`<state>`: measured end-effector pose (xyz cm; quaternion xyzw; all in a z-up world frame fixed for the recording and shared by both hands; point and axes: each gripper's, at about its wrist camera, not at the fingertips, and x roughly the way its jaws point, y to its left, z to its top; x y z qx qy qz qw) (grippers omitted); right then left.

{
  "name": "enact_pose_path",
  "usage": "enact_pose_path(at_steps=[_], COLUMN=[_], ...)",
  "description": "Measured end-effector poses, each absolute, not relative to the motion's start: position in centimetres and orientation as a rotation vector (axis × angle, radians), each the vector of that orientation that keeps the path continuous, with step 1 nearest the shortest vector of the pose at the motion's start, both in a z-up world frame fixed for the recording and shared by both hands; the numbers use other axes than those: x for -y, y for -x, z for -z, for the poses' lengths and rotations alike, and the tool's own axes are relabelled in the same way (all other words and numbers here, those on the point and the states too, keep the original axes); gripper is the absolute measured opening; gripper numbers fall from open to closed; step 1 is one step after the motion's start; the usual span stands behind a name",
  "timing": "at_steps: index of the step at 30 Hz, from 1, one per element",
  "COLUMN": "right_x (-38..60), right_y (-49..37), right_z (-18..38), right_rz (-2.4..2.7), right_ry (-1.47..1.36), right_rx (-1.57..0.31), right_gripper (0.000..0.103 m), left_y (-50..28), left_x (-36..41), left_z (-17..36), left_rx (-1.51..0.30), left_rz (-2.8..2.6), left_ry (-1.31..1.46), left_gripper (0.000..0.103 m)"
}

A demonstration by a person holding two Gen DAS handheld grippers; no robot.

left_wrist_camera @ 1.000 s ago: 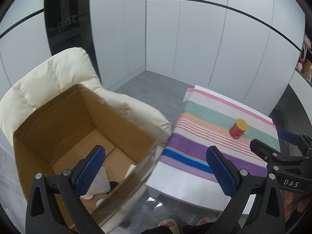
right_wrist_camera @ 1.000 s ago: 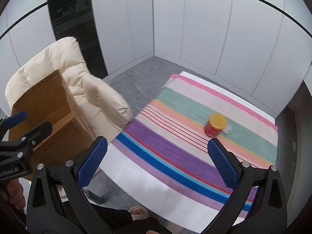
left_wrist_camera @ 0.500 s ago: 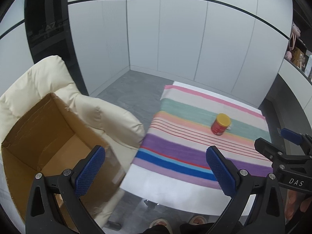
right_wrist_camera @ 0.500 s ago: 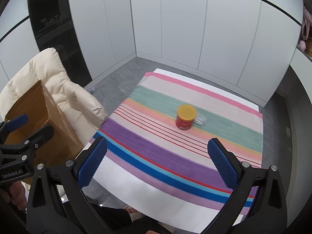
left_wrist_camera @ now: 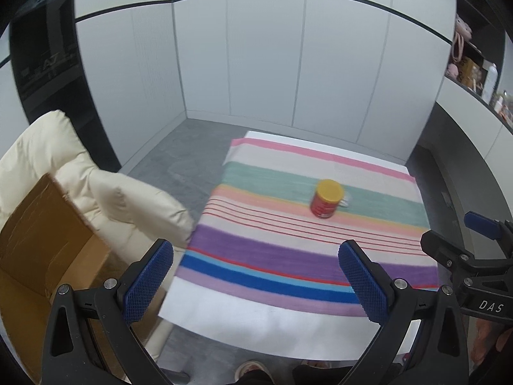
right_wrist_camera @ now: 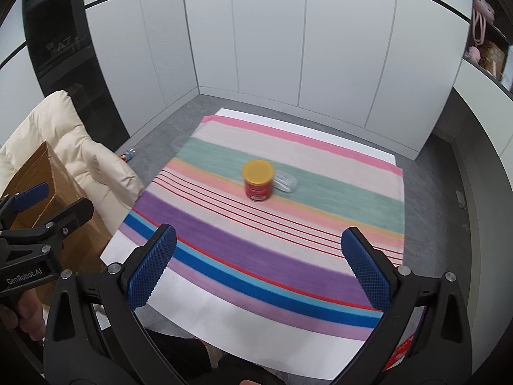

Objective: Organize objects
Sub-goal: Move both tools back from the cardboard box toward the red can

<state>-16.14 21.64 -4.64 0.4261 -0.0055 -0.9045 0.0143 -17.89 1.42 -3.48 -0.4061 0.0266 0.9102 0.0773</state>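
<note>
Jar alone mid-cloth; box on armchair leftward; both grippers' jaws spread, empty.

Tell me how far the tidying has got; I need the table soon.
Nearly done, it seems: only the red can with a yellow lid and a small clear item touching it remain on the striped cloth. Nothing is in hand; the left gripper and right gripper are open and empty. Left: carrying both, presumably to the cardboard box on the cream chair.

Jar on table w/ bottle behind; box left.
</note>
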Motion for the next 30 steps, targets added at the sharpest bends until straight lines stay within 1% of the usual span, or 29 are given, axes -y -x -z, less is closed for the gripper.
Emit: enact_pose_path(at_steps=[5,8,13,15,16,18,20,22,27,30], right_x=[-23.9,-25.0,-26.7,-27.7,-28.2,-28.8,-29.0,-29.2,-29.9,-30.3], right_y=[16.0,16.1,16.5,17.0,17.4,18.3,19.2,20.1,22.5,24.1], right_z=[5.3,5.9,7.1,7.8,8.5,10.1,11.9,13.8,17.1,18.7], right_rz=[2.826,2.832,2.838,2.831,2.817,2.800,2.797,2.781,2.751,2.760], right_ry=[-1.369,-1.391,-1.440,-1.464,-1.491,-1.539,-1.572,-1.611,-1.628,-1.624], right_rx=[0.065,0.037,0.008,0.087,0.137,0.172,0.144,0.122,0.157,0.128], right_gripper=[0.103,0.103,0.103,0.103,0.103,0.103,0.103,0.103,0.101,0.100], left_y=[18.1,18.3,19.0,19.3,19.6,20.2,21.1,22.2,25.2,27.4], left_x=[-3.8,-5.2,-7.4,-8.2,-8.5,-8.8,-9.2,-9.5,-11.2,-12.4], left_z=[3.7,4.3,7.1,8.8,9.9,11.8,13.4,14.5,17.4,19.0], left_rx=[-0.110,-0.139,-0.188,-0.206,-0.205,-0.220,-0.218,-0.183,-0.213,-0.231], left_rz=[-2.690,-2.672,-2.638,-2.615,-2.608,-2.602,-2.599,-2.577,-2.547,-2.521], left_ry=[1.207,1.217,1.271,1.286,1.306,1.347,1.372,1.381,1.384,1.388], left_gripper=[0.103,0.103,0.103,0.103,0.103,0.102,0.100,0.100,0.100,0.095])
